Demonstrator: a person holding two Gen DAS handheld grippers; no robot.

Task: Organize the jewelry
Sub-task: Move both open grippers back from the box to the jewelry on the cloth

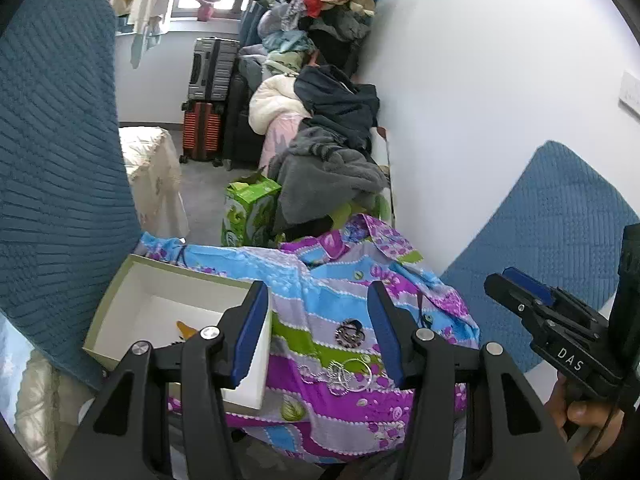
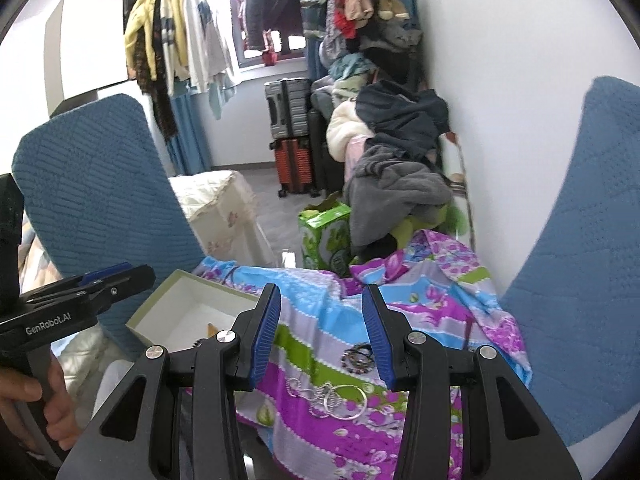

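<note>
An open box point(image 1: 132, 312) sits at the left on the patterned cloth point(image 1: 320, 280). To its right lie a beaded bracelet point(image 1: 350, 333) and, nearer the camera, tangled silver rings point(image 1: 349, 374). Suitcases point(image 1: 210, 96) stand behind.

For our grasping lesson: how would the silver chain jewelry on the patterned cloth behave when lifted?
The silver chain jewelry would likely hang floppy, since its thin links lie in loose loops. It looks light. Lying flat on the soft patterned cloth, it may snag or slip from the pads.
</note>
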